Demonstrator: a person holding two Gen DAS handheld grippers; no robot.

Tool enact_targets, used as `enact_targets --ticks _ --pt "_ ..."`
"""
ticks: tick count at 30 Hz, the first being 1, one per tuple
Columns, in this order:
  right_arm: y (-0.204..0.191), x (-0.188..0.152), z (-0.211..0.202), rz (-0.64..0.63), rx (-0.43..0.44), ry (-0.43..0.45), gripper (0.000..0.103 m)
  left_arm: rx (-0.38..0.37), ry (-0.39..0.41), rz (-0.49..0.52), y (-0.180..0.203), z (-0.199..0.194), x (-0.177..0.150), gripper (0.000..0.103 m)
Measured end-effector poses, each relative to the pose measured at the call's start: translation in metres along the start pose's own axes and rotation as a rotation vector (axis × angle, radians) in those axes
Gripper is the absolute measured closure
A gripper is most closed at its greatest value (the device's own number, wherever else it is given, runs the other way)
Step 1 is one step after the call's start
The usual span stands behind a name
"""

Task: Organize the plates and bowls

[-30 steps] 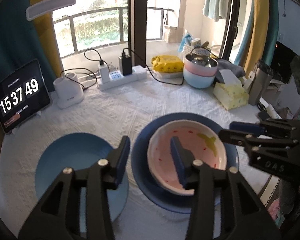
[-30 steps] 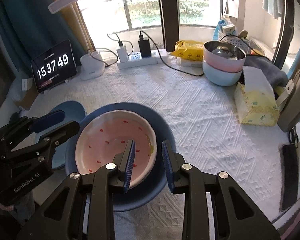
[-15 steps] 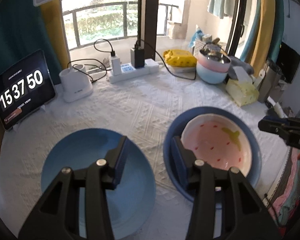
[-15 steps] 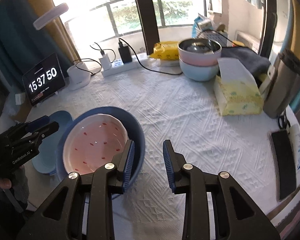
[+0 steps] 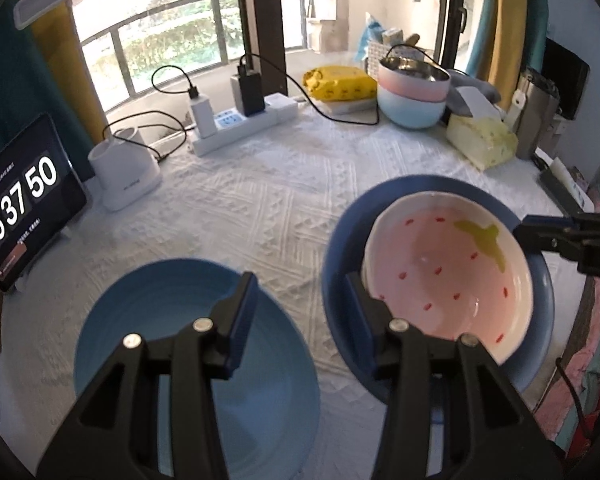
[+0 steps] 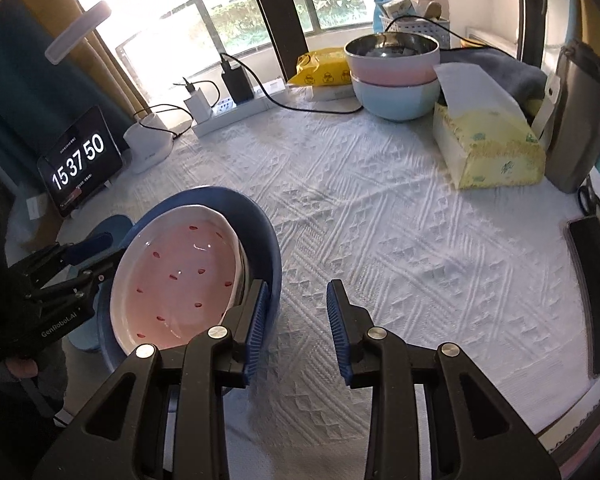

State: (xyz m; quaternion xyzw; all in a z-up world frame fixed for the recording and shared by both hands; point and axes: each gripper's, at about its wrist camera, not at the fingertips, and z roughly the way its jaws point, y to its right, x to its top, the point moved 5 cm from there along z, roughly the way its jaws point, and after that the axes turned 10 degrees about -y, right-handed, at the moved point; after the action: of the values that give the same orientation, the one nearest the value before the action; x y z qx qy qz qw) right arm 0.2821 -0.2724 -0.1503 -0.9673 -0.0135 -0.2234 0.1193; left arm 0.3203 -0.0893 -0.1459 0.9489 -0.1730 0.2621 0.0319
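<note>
Keep both sets of jaws as found: left gripper part open with only cloth and dish edges below the gap, right gripper narrower, also empty, one finger just beside the dark blue bowl. Find the light blue plate nearest, lying flat under the left gripper; find the dark blue bowl just beside it, with the pink strawberry bowl nested inside. Treat all three as glazed ceramic by the look: stiff, fairly heavy, slick, liable to chip. Take hold at the rim only, one pad inside and one outside; lift the nested pair by the outer bowl, or remove the pink one first to prevent sliding. Expect little clearance under the flat plate's edge. Count on the embossed white tablecloth to cushion and grip, but avoid dragging and bunching it. Farther back, steer clear of the tissue box, the stacked pink and pale blue bowls, the power strip with cables, and the tablet clock before the window.
</note>
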Motion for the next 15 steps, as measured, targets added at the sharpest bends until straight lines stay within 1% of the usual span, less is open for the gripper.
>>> enact_targets --ticks 7,9,11,13,15 --pt "-0.004 -0.001 0.017 0.020 -0.007 -0.043 0.070 -0.018 -0.002 0.054 0.001 0.002 0.005 0.057" --pt "-0.004 -0.001 0.017 0.021 -0.028 -0.033 0.070 -0.040 -0.013 0.070 0.000 0.003 0.007 0.057" --pt "-0.003 -0.002 0.017 0.029 -0.031 -0.026 0.069 -0.061 -0.020 0.085 -0.001 0.005 0.008 0.057" --pt "-0.001 -0.003 0.017 0.050 -0.054 -0.013 0.063 -0.079 -0.022 0.116 0.000 0.006 0.011 0.057" --pt "0.003 -0.003 0.019 0.075 -0.092 -0.005 0.049 -0.095 -0.030 0.131 0.000 0.009 0.012 0.057"
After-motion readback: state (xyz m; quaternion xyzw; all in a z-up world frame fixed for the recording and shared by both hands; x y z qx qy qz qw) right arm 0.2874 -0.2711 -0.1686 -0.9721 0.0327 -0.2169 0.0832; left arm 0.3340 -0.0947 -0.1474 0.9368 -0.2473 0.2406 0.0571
